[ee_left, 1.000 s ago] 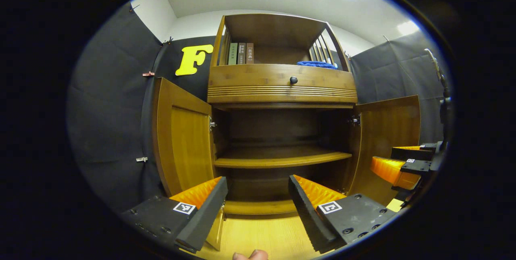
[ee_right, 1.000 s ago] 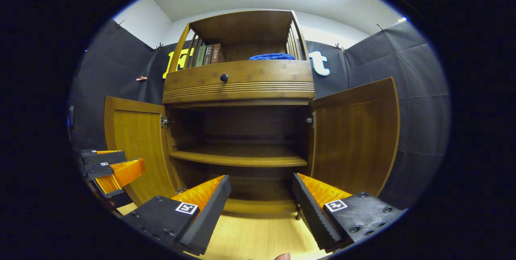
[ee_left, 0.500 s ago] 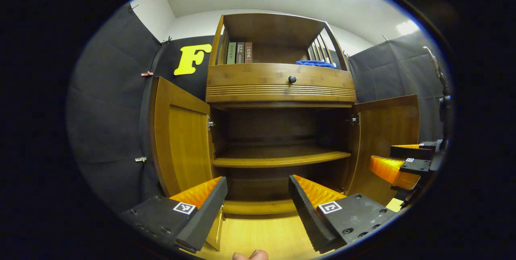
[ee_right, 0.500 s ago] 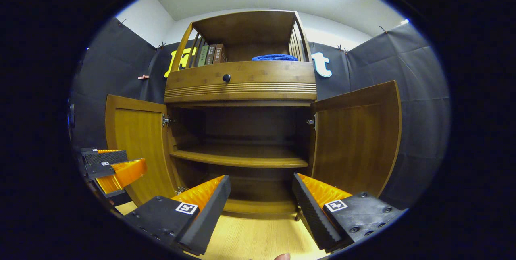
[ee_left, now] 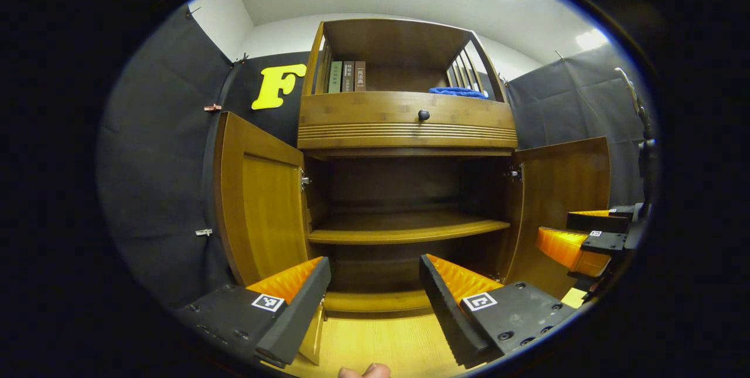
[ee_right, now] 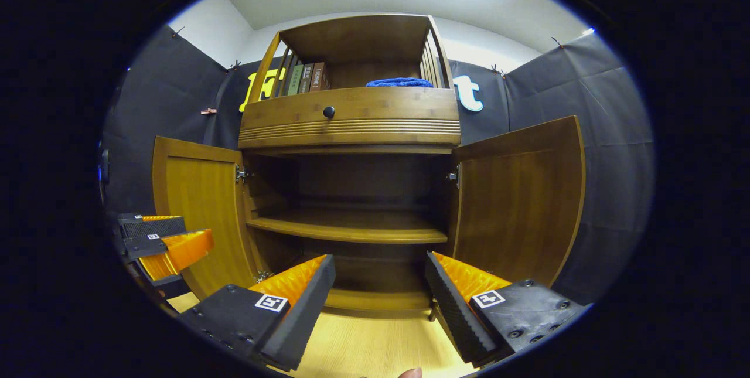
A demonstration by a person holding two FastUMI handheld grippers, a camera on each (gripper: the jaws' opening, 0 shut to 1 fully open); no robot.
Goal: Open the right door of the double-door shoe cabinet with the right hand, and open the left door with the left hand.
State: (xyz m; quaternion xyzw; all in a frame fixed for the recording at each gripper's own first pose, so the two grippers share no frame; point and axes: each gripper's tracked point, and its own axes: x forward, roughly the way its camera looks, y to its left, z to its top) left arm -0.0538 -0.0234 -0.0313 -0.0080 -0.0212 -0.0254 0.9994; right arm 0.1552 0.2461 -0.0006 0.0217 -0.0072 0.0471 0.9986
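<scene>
Basically both doors already stand swung out, so I'd judge the task as done or nearly so. In the left gripper view the left door (ee_left: 261, 208) hangs wide off its hinges at the cabinet's left side, just up and left of the left gripper (ee_left: 375, 287), whose jaws are spread wide and hold nothing. In the right gripper view the right door (ee_right: 515, 208) is opened past square, up and right of the right gripper (ee_right: 379, 287), jaws likewise wide and empty.

Key relation: each door's free vertical edge lies outboard of its own gripper, long axis upright, not between the fingers. Neither gripper touches a door. Left gripper is nearer the left door, right gripper nearer the right one; each shows at the edge of the other's view, low beside the door panel.

The shoe cabinet (ee_left: 407, 126) interior is exposed: middle shelf (ee_left: 404, 230) bare, drawer knob (ee_left: 423, 114) above, books (ee_left: 345, 77) and a blue cloth (ee_left: 460, 92) on top.

If any widening is wanted, it'd be an outward push on the door's inner face, not a grip.
</scene>
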